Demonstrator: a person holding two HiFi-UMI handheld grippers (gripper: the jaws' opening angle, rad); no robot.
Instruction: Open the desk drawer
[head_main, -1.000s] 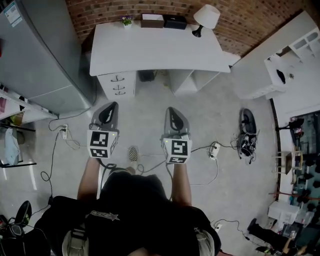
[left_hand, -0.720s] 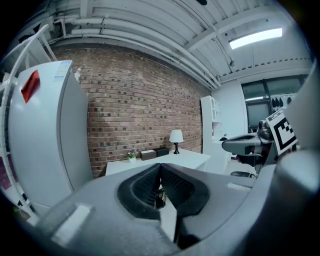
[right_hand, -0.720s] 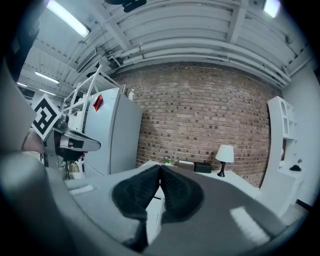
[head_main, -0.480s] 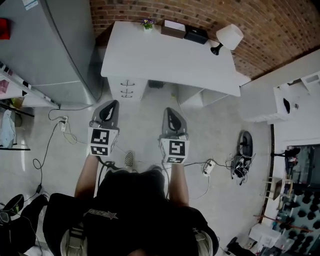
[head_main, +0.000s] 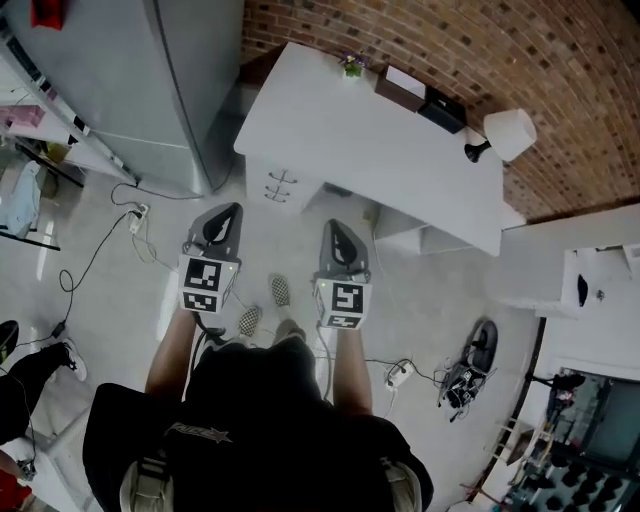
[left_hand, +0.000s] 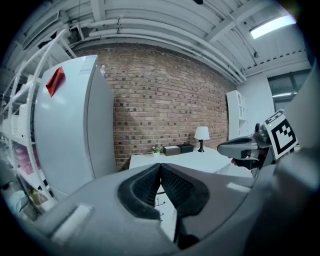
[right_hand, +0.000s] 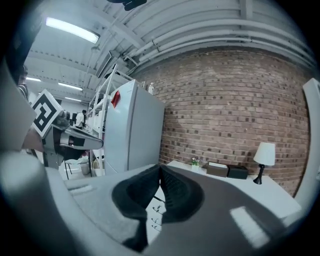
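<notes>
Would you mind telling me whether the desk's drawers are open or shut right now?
Shut: all three drawer fronts sit flush under the desk, none pulled out.

The person stretches both arms forward, side by side. The left forearm and the right forearm are bare. The left gripper and the right gripper point ahead and slightly downward, almost parallel and apart from each other. In each gripper view the two jaws are pressed together at the tips, with nothing between them.
</notes>
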